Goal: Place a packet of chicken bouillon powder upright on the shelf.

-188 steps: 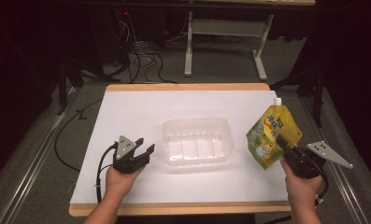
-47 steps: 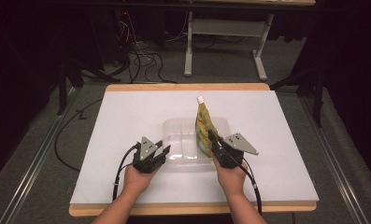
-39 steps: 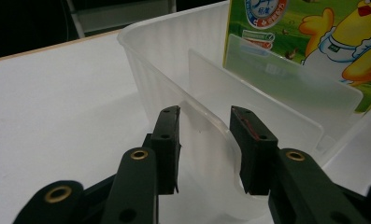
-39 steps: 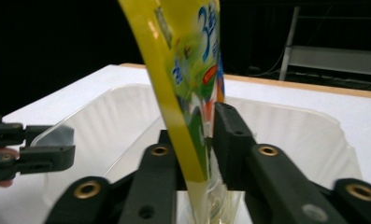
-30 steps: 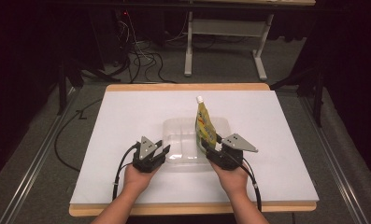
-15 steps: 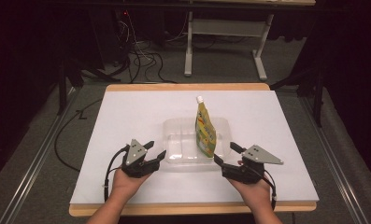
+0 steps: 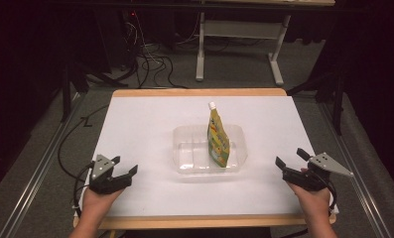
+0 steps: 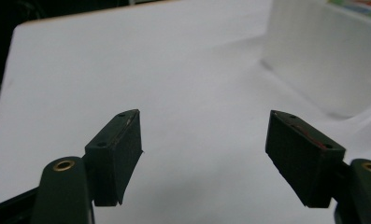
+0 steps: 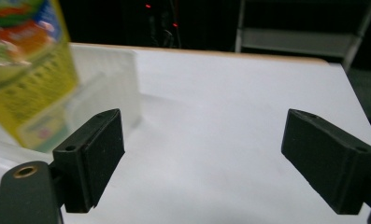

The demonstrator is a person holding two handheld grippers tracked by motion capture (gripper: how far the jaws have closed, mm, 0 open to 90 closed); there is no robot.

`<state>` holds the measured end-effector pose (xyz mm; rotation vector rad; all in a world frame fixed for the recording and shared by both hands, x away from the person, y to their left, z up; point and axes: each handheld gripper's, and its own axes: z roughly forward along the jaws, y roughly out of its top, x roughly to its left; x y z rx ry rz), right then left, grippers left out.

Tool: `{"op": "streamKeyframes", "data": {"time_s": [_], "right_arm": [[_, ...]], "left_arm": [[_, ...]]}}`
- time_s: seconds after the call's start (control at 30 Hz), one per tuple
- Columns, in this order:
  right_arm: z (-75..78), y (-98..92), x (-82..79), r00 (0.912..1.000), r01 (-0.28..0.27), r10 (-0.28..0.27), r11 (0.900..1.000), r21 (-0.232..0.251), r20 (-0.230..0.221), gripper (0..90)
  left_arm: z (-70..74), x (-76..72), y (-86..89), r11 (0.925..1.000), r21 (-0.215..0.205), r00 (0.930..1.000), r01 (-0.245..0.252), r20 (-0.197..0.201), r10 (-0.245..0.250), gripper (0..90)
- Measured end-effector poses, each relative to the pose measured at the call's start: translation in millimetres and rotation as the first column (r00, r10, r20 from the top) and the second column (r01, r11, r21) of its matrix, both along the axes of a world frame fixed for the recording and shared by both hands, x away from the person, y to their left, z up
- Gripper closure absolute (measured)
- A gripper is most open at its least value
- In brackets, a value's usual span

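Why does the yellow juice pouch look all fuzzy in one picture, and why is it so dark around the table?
In the right gripper view the pouch sits close to the lens at the picture's edge, so it blurs. In the left gripper view the clear tray is soft too, while the pads look sharp. In the high view the white table is brightly lit and the room behind stays dark.

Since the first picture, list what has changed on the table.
The right gripper carried the yellow spout pouch into the clear plastic tray, released it and withdrew right; the left gripper let go of the tray and withdrew left. Both jaws have just been opening, empty. The tray stayed put.
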<state>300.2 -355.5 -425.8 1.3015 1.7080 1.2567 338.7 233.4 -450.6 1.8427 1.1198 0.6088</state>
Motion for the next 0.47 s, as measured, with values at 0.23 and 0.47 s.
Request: {"op": "streamKeyframes", "data": {"time_s": [0.23,0.47], "right_arm": [[-16.9,-14.0,6.9,0.998,0.028,-0.028,1.0,0.004,-0.056,12.9],[-12.3,0.0,10.6,0.9994,-0.005,0.005,1.0,-0.006,-0.033,12.3]], "left_arm": [[0.0,0.9,8.9,0.9978,-0.041,0.9986,-0.052,0.003,0.053,27.7],[1.8,-6.5,-0.7,0.9997,-0.023,0.9999,0.002,0.017,-0.002,28.6]]}}
